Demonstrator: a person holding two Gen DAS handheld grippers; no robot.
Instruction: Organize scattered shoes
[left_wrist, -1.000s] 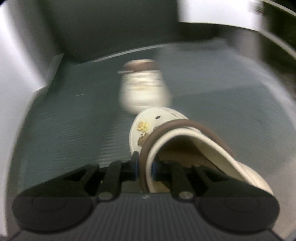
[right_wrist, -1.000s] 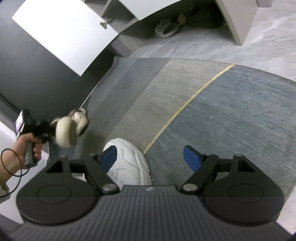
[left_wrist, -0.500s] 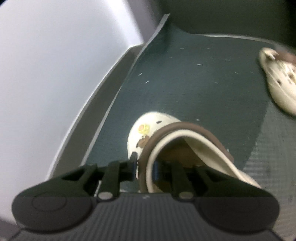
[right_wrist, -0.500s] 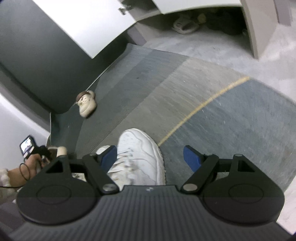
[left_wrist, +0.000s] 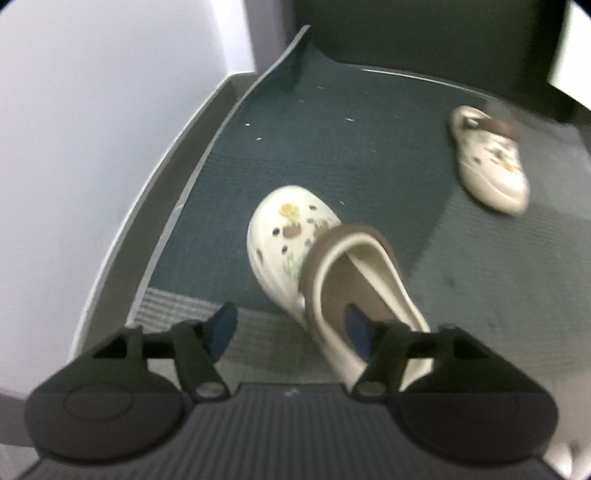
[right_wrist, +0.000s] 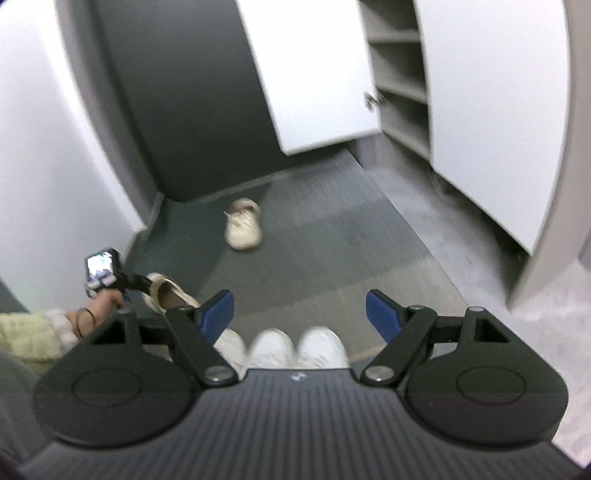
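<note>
A: Left gripper (left_wrist: 290, 326): jaws opening over the near cream clog (left_wrist: 295, 240). One blue pad sits inside the heel opening, the other stands clear on the outer side, so neither appears to press the wall, though blur makes this uncertain. The clog lies on the dark green mat (left_wrist: 332, 155), toe toward the grey wall.

B: And the second clog (left_wrist: 487, 158)?

A: Well apart on the same mat, brown strap toward the dark back panel.

B: Right gripper (right_wrist: 300, 314)?

A: Spread wide, nothing between its pads. Below it show the toes of white sneakers (right_wrist: 295, 347); beyond stands a shoe cabinet (right_wrist: 400, 85), door open.
</note>
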